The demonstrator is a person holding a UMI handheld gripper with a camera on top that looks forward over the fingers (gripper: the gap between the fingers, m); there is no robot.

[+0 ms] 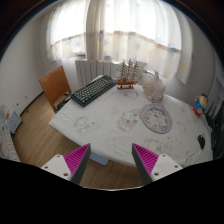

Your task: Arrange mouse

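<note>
I cannot make out a mouse in this view. A dark keyboard (93,90) lies on the far left part of a table with a white cloth (105,125). My gripper (111,160) is open and empty. It is held above the floor, just short of the table's near edge. Its magenta pads (76,158) stand wide apart, with only wooden floor and the table's edge between them.
On the table stand a model ship (127,73), a glass jar (152,88), a patterned plate (156,118) and a clear glass dish (127,122). A wooden chair (55,85) stands at the table's left. Colourful items (203,104) sit at the right. Curtained windows lie beyond.
</note>
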